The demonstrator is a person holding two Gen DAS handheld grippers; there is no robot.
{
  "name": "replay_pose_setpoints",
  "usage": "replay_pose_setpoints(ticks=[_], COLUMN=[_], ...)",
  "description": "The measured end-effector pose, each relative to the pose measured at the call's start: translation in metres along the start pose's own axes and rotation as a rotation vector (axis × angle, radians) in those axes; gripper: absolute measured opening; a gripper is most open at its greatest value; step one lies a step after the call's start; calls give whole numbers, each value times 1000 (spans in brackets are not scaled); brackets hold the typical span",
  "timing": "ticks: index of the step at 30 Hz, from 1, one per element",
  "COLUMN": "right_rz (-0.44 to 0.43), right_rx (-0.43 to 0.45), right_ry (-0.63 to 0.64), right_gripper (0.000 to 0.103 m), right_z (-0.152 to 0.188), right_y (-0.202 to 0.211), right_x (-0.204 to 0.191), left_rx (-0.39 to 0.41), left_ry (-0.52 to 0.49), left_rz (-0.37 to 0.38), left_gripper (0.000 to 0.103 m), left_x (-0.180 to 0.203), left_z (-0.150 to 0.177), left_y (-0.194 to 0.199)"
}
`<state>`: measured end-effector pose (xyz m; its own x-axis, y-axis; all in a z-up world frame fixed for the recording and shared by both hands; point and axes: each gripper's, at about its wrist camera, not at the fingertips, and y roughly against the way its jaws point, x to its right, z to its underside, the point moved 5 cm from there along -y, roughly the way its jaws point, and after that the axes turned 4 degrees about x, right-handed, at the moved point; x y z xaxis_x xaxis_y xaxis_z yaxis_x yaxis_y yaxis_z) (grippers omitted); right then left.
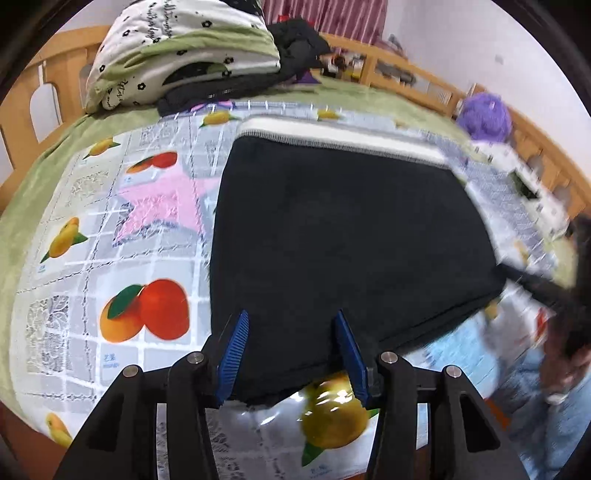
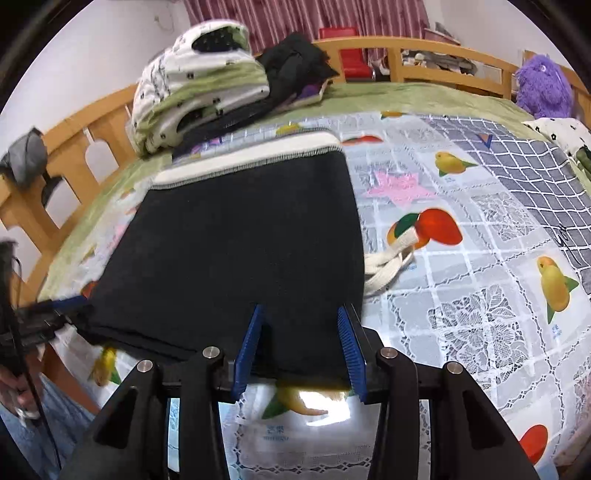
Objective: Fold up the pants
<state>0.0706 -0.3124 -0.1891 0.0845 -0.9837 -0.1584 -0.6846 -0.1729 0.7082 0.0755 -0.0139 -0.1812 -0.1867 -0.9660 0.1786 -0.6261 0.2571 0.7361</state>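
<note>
At lower centre of each wrist view we see the folded black pants (image 1: 351, 236) on the bed (image 1: 55, 206). Our left hand-held gripper (image 1: 291, 325) and right hand-held gripper (image 2: 301, 314) stand parted astride the near hem, seemingly not pinching it.

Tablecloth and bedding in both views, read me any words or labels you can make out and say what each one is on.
"mango", roughly: small blue caption under a fruit picture on the tablecloth; the characters above it are too blurred to read.
Black script on the folded quilt: too distorted to read.
Black pants: no text visible.
</note>
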Motion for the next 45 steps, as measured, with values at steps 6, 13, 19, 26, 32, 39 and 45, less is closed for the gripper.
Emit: replay_pose_setpoints(ticks=[6, 13, 19, 26, 32, 39, 45], right_rz=[63, 68, 103, 28, -1, -15, 5], right_rx=[-44, 65, 99, -36, -67, -50, -43], right_ry=[90, 130, 222, 108, 77, 69, 25], right_gripper=[44, 44, 46, 46, 48, 48, 48], right_z=[2, -69, -141, -132, -138, -133, -130], right_y=[-11, -2, -30, -104, -122, -117, -103], right_x=[-10, -12, -13, 5, 9, 12, 13], left_rx=[-19, -39, 36, -93, -75, -79, -85], left_ry=[40, 78, 30, 18, 1, -22, -40], left_rz=[21, 15, 5, -44, -30, -46, -63], left_gripper=[47, 47, 55, 55, 59, 59, 60], left_x=[0, 0, 11, 2, -5, -8, -6], left_z=[-16, -75, -142, -127, -134, -127, -124], left_y=[-6, -21, -44, -119, -132, -125, -122])
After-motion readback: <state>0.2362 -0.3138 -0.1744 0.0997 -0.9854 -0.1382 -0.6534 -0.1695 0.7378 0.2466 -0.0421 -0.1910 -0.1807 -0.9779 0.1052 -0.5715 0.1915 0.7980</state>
